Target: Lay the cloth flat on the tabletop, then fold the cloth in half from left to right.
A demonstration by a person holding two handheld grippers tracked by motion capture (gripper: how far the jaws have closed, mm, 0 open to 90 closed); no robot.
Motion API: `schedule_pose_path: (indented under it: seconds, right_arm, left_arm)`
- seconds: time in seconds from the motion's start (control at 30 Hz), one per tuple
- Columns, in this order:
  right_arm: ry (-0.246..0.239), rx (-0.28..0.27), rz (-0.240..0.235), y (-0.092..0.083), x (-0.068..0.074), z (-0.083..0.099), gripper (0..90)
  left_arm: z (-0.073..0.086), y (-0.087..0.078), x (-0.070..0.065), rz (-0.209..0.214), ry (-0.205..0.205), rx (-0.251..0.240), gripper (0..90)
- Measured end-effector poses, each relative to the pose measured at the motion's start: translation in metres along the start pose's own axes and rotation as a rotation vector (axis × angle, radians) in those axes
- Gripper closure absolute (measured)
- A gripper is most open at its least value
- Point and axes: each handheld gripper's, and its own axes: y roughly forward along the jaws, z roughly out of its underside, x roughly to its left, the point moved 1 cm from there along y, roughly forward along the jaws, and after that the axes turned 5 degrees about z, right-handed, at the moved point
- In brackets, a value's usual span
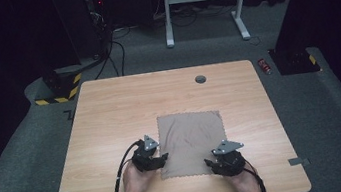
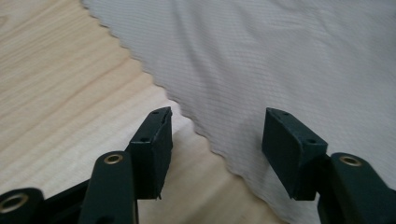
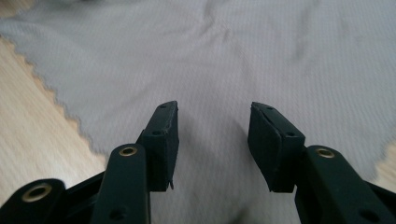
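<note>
Both open grippers, left gripper [image 1: 163, 156] and right gripper [image 1: 208, 162], flank cloth's [image 1: 191, 141] near corners

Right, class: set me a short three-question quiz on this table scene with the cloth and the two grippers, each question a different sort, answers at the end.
1. True or false: the grey cloth lies spread flat on the table.
2. Multiple choice: the left gripper has its jaws astride
A. the middle of the cloth
B. the cloth's wavy edge
C. bare wood alone
3. Fill in: the right gripper has its jaws ____ above the cloth.

Key: 1 true. 2 B. 3 open.
</note>
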Motion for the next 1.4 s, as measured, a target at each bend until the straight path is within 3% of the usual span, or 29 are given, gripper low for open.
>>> schedule_pose_path:
  seconds: [0.17,0.3,0.4,0.5,0.53,0.63,0.67,0.87,0.97,1.03,1.07,1.13,1.17,1.23,1.3,1.4]
  right_arm:
    - [-0.007,-0.005,-0.002,0.005,0.004,-0.004,53.4]
    - [-0.007,-0.008,-0.009,0.004,0.006,-0.005,53.2]
    - [-0.007,-0.023,-0.020,0.005,0.011,-0.008,54.9]
    - [-0.005,-0.034,-0.046,0.010,0.017,-0.012,59.7]
    - [-0.011,-0.041,-0.056,0.012,0.021,-0.015,62.3]
    - [-0.037,-0.050,-0.088,0.015,0.030,-0.022,68.8]
    - [-0.050,-0.054,-0.102,0.016,0.034,-0.025,71.4]
    - [-0.081,-0.087,-0.176,0.020,0.054,-0.036,79.8]
    - [-0.109,-0.085,-0.207,0.019,0.064,-0.037,81.3]
    - [-0.123,-0.082,-0.220,0.020,0.069,-0.038,81.5]
    - [-0.132,-0.086,-0.224,0.020,0.072,-0.039,81.6]
    - [-0.132,-0.085,-0.230,0.022,0.073,-0.040,81.6]
    - [-0.129,-0.085,-0.230,0.024,0.074,-0.041,81.5]
    - [-0.127,-0.092,-0.234,0.026,0.075,-0.042,81.5]
    - [-0.130,-0.087,-0.242,0.029,0.079,-0.044,81.5]
    - [-0.153,-0.087,-0.260,0.030,0.086,-0.046,81.5]
  left_arm:
    - [0.000,0.003,0.011,-0.027,-0.026,-0.014,43.2]
    - [-0.007,0.006,0.016,-0.029,-0.030,0.004,42.7]
    - [-0.012,0.011,0.023,-0.022,-0.059,0.000,43.7]
    - [-0.016,0.015,0.026,-0.027,-0.064,0.007,44.3]
    - [-0.018,0.017,0.030,-0.041,-0.066,-0.015,45.4]
    - [-0.023,0.020,0.036,-0.041,-0.080,0.005,44.6]
    - [-0.026,0.020,0.042,-0.055,-0.098,-0.026,45.2]
    - [-0.039,0.024,0.059,-0.056,-0.148,-0.018,44.9]
    - [-0.044,0.026,0.062,-0.064,-0.154,-0.056,45.7]
    - [-0.045,0.028,0.064,-0.057,-0.172,-0.052,44.9]
    - [-0.049,0.034,0.066,-0.052,-0.175,-0.017,44.1]
    - [-0.050,0.036,0.067,-0.060,-0.170,-0.022,44.7]
    - [-0.052,0.038,0.070,-0.056,-0.191,-0.049,45.0]
    - [-0.050,0.041,0.075,-0.057,-0.225,-0.056,44.9]
    - [-0.049,0.043,0.079,-0.059,-0.235,-0.046,44.9]
    - [-0.056,0.042,0.082,-0.064,-0.215,-0.013,43.9]
